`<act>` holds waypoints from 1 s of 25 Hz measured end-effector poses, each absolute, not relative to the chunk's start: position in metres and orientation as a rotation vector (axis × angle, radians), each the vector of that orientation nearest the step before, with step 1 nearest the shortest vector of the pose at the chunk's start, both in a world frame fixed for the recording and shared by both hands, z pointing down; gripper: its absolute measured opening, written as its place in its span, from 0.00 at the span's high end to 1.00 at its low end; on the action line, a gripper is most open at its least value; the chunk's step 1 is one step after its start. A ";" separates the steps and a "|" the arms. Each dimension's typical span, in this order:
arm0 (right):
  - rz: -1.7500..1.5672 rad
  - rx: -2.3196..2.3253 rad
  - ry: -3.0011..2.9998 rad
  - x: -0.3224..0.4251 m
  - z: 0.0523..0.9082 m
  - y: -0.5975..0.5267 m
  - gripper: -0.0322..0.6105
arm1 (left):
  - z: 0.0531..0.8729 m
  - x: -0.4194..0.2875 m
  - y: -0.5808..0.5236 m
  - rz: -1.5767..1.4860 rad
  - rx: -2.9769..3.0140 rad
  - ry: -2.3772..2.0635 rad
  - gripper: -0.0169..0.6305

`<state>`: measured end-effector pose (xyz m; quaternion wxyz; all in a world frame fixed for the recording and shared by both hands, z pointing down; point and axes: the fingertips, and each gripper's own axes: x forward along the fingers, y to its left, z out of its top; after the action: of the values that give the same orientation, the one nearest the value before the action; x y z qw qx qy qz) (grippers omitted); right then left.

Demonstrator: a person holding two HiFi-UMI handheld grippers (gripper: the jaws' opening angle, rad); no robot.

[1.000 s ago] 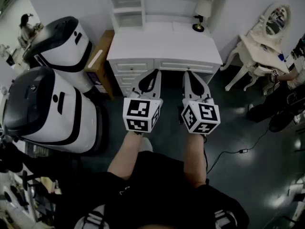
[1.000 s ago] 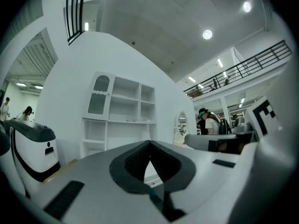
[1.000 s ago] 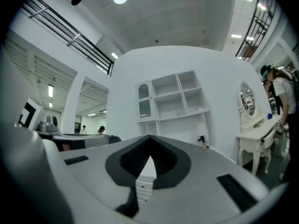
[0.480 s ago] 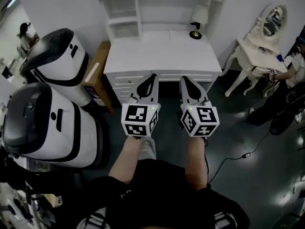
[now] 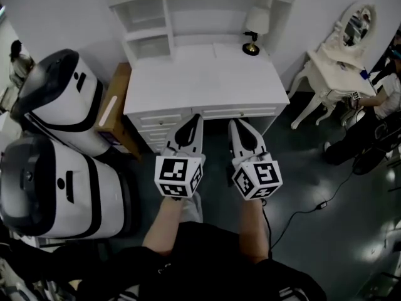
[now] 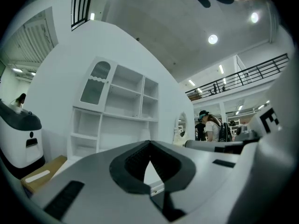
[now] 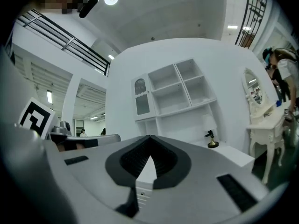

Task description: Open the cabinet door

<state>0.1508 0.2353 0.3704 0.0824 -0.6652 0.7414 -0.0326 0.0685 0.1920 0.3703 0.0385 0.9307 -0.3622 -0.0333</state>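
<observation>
A white desk with a shelf hutch stands ahead. The hutch's cabinet door, arched with a glass pane, is at the hutch's upper left. My left gripper and right gripper are held side by side in front of the desk's drawers, pointing level at the desk. Both are shut with nothing between their jaws. Neither touches the desk, and both are well short of the cabinet door.
Two large white and black machines stand at the left, with a cardboard box beside the desk. A small lamp sits on the desk. A white vanity table, a person and a floor cable are at the right.
Both grippers and the head view have moved forward toward the desk, which now sits lower and nearer in the picture. The jaws stayed shut.
</observation>
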 end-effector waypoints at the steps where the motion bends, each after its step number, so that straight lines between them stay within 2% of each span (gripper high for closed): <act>1: -0.125 -1.990 2.222 0.150 0.380 0.229 0.92 | 0.379 0.069 0.184 -0.100 2.832 -1.109 0.96; 8: -0.216 -1.971 2.231 0.156 0.398 0.169 0.92 | 0.399 0.069 0.119 -0.065 2.752 -1.138 0.96; 25: -0.160 -1.835 2.291 0.130 0.371 -0.003 0.92 | 0.364 0.053 -0.040 -0.130 2.796 -1.196 0.96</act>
<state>0.1299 -0.0033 0.3711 0.1006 -0.6211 0.7753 -0.0542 0.0533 -0.0398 0.3637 0.0490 0.9174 -0.3926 -0.0427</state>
